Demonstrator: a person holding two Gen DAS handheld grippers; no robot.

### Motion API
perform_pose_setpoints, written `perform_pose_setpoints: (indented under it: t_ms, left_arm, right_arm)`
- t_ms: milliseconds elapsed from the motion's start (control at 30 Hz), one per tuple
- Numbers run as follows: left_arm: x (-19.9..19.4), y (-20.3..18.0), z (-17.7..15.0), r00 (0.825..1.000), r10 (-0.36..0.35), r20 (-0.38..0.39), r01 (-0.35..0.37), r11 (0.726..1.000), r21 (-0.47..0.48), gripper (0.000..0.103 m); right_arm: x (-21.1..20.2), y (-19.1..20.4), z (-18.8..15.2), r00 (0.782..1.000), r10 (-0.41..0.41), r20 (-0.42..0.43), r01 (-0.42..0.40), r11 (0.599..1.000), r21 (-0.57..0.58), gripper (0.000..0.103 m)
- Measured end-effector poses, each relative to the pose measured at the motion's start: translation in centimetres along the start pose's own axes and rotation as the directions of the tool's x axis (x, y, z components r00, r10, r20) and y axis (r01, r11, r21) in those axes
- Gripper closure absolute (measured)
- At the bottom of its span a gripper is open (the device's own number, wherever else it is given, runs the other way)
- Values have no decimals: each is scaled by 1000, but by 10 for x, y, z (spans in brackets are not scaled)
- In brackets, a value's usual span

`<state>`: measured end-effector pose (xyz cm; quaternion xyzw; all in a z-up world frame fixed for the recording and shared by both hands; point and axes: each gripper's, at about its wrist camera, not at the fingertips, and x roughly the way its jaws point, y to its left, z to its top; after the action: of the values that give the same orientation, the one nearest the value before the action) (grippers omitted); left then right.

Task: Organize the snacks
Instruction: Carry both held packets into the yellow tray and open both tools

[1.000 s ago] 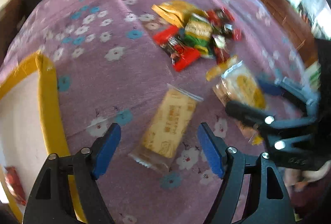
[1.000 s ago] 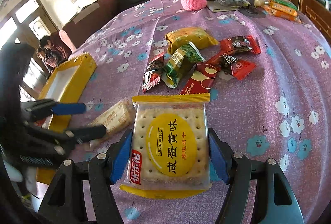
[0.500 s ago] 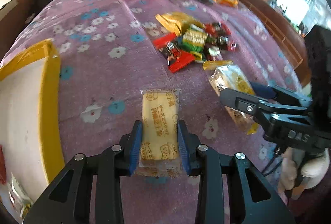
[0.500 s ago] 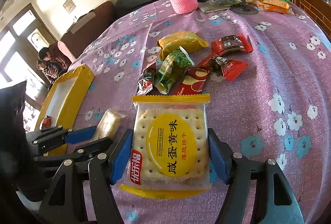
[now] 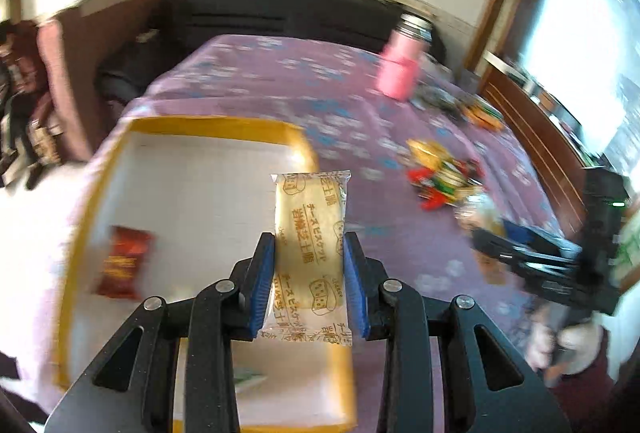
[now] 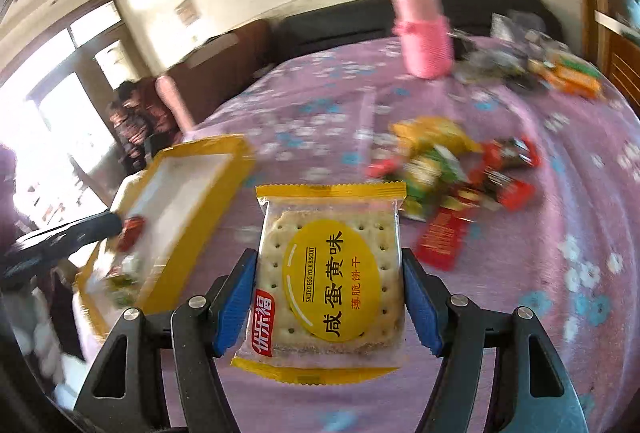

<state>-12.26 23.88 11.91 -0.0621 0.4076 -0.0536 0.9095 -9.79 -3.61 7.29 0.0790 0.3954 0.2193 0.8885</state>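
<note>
My left gripper [image 5: 310,277] is shut on a pale cheese biscuit packet [image 5: 310,233] and holds it in the air over the right edge of the yellow-rimmed white tray [image 5: 100,169]. A red snack packet [image 5: 122,267] lies in the tray. My right gripper [image 6: 328,293] is shut on a yellow salted egg yolk biscuit packet [image 6: 330,273], held above the purple flowered cloth. The tray [image 6: 208,209] is to its left. A pile of loose snacks [image 6: 448,169] lies on the cloth ahead right, also in the left wrist view [image 5: 444,173]. The right gripper also shows in the left wrist view [image 5: 532,257].
A pink-sleeved bottle [image 6: 424,33] stands at the back of the table, with more packets [image 6: 568,73] to its right. A dark sofa [image 5: 280,17] runs behind the table. A person [image 6: 136,117] sits at the far left. The left gripper's fingers [image 6: 60,237] reach over the tray.
My left gripper has lifted the cheese biscuit packet off the cloth and swung left over the tray. My right gripper has risen and moved left, still holding its packet.
</note>
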Motion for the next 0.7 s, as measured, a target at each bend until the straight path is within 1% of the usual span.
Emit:
perform_pose_setpoints:
  t_ms: [67, 167, 233, 300, 400, 533, 700]
  left_arm:
    - [-1, 24, 1, 999, 32, 5, -32, 999, -33, 72]
    - [3, 60, -2, 998, 66, 0, -66, 994, -90, 72]
    - [9, 77, -5, 998, 69, -10, -70, 989, -127, 72]
    - [17, 91, -10, 998, 63, -20, -65, 985, -159, 72]
    - [25, 102, -15, 999, 41, -32, -46, 982, -181, 72]
    - [34, 113, -18, 999, 21, -38, -29, 977, -210, 72]
    - [35, 124, -19, 1000, 7, -25, -13, 968, -249, 72]
  right_arm:
    - [-2, 24, 11, 999, 36, -9, -36, 999, -27, 33]
    - [4, 67, 30, 992, 115, -41, -118, 991, -64, 33]
    - [21, 95, 40, 982, 161, -94, -169, 983, -76, 33]
    - [45, 123, 45, 971, 182, -153, -198, 976, -92, 33]
    - [81, 154, 45, 964, 152, -217, -181, 976, -122, 33]
    - [126, 177, 40, 943, 145, -300, -182, 979, -97, 34]
    - [156, 184, 35, 935, 104, -339, -151, 982, -115, 34]
